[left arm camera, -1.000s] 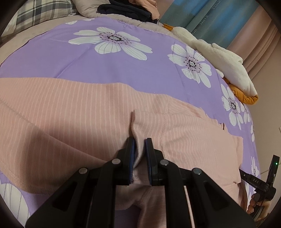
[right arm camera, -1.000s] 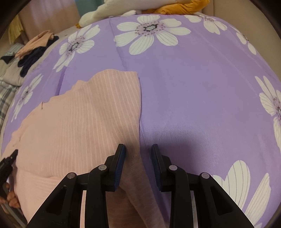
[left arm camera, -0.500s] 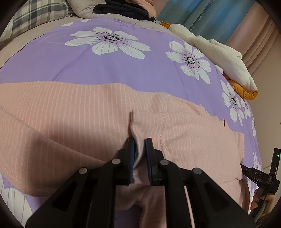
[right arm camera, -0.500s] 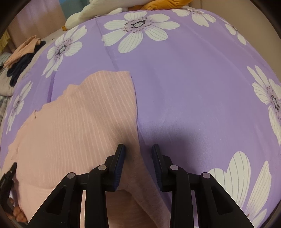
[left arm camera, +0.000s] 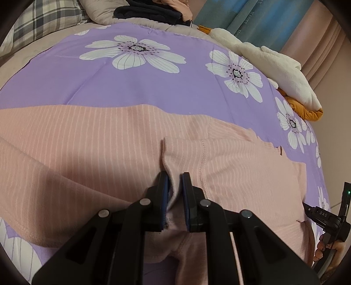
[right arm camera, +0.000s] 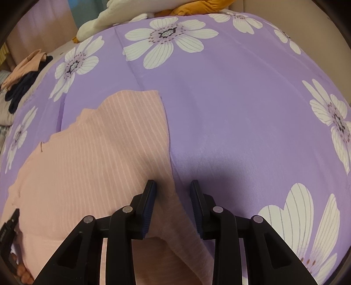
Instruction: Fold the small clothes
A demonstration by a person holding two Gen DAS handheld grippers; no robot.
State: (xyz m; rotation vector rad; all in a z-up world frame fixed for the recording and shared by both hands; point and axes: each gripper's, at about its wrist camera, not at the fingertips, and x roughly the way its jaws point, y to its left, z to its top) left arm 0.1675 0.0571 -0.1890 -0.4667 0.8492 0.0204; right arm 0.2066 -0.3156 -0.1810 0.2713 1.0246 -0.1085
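Observation:
A pink striped garment (left arm camera: 87,142) lies spread on a purple flowered bedsheet (left arm camera: 131,87). My left gripper (left arm camera: 174,175) is shut on a raised fold of the garment near a stitched seam. In the right wrist view the garment (right arm camera: 98,153) covers the left half of the sheet (right arm camera: 241,109). My right gripper (right arm camera: 172,184) stands over the garment's right edge with its jaws apart. That edge runs between the fingers, and the pads do not visibly press on it. The right gripper's body (left arm camera: 329,217) shows at the far right of the left wrist view, with a hand on it.
A white plush toy (left arm camera: 274,65) and an orange cloth (left arm camera: 307,111) lie at the sheet's far right. Dark and pink clothes (left arm camera: 153,11) are piled at the back beside a plaid pillow (left arm camera: 43,24). Curtains (left arm camera: 263,22) hang behind the bed.
The right wrist view has rolled a little, so the sheet and garment sit slightly differently in it. Both grippers stay in place with the same jaw gaps.

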